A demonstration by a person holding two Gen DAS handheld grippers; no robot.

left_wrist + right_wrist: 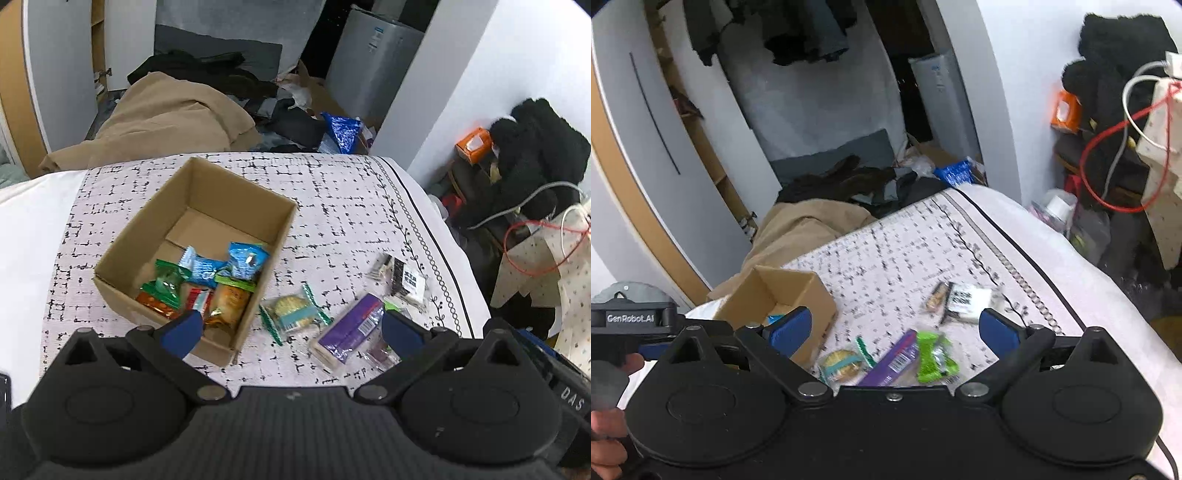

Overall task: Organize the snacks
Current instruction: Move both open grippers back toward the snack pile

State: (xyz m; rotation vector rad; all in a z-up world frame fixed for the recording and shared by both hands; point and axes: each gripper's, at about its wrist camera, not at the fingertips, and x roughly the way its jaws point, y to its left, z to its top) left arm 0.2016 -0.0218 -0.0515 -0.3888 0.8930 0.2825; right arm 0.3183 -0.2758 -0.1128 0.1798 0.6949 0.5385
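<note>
Green snack [932, 356] blurred; purple packet [892, 363] partly behind right tool [894, 332]

Left gripper [291, 334] and right gripper [895, 328] both spread wide, holding nothing; a hand [607, 417] grips a handle at left

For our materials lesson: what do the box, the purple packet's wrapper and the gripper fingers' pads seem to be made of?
Box: matte brown corrugated cardboard, folded flaps visible. Purple packet: glossy plastic film, judging by its glints. Fingers' pads: matte blue, possibly rubber or plastic.
</note>
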